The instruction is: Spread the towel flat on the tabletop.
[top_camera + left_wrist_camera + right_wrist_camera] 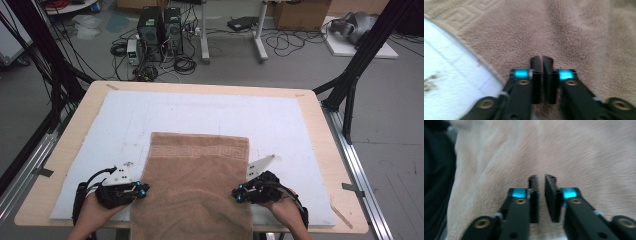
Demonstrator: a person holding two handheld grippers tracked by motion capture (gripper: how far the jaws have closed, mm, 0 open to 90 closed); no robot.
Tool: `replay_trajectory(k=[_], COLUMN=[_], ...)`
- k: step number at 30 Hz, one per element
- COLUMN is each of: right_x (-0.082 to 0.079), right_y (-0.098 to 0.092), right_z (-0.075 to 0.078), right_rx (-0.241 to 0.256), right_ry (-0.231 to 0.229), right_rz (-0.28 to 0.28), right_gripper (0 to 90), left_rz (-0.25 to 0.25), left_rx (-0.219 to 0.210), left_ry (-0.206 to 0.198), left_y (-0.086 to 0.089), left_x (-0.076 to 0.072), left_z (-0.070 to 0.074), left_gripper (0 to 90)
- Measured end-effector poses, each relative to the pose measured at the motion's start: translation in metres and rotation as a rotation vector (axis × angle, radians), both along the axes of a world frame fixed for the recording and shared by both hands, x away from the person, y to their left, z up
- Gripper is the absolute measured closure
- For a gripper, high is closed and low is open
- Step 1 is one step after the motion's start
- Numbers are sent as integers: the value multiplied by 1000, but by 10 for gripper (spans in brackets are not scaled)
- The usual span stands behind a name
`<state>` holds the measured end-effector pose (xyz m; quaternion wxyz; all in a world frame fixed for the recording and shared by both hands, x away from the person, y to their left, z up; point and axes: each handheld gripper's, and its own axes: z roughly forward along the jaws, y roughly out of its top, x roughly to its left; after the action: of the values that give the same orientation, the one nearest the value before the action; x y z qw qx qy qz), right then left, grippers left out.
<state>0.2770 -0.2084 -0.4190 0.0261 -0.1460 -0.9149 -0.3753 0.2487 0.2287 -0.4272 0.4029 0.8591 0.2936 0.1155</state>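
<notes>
Both hands come in over the near edge of the table (pixel 320 107), palms low, each wrapped around a gripper that points inward toward the brown towel (pixel 197 187) between them. The left hand (pixel 95 210) sits near the near-left corner of the white mat (pixel 125 117), and the left gripper (pixel 142 190) reaches the towel's left edge. The right hand (pixel 285 207) mirrors it toward the near-right corner, with the right gripper (pixel 239 194) at the towel's right edge. Grey three-cornered plates ride on top of both tools.

From above, the towel lies flat on the mat, its patterned band across the far end and its near end hanging over the table's near edge. Whether either tool has cloth pinched cannot be told from that view.

The left gripper view shows its jaws pressed together with no visible gap, just over the towel (pixel 574 37) near its left edge; a strip of mat (pixel 446 75) curves past on one side and the patterned band sits at the top corner. No cloth is seen between the jaws, though the picture is blurred.

The right gripper view shows its jaws standing slightly apart, a narrow slit between them, with towel (pixel 579 152) pile beyond and beneath. A dark shape fills the left side of that view; what it is cannot be told
</notes>
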Motion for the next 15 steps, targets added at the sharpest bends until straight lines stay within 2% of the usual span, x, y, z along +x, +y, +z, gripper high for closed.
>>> replay_trajectory(k=[4, 9, 11, 13, 15], right_x=[29, 64, 74, 82, 91], right_y=[-6, -11, -14, -16, -17], right_z=[12, 13, 10, 6, 2], right_rx=[-8, -5, 15, 25, 8], right_ry=[-28, -73, -95, -95, -100], right_rz=[-99, -199, -237, -258, -291], right_gripper=[702, 627, 604, 603, 596], left_rz=[75, 137, 159, 179, 215], left_rx=[-46, -33, -43, -38, 20], left_ry=[-38, -72, -24, 14, 10], left_y=[0, -10, -14, -17, -19], left_x=[26, 65, 83, 98, 109], left_z=[7, 6, 4, 0, -4], left_gripper=[671, 666, 671, 668, 639])
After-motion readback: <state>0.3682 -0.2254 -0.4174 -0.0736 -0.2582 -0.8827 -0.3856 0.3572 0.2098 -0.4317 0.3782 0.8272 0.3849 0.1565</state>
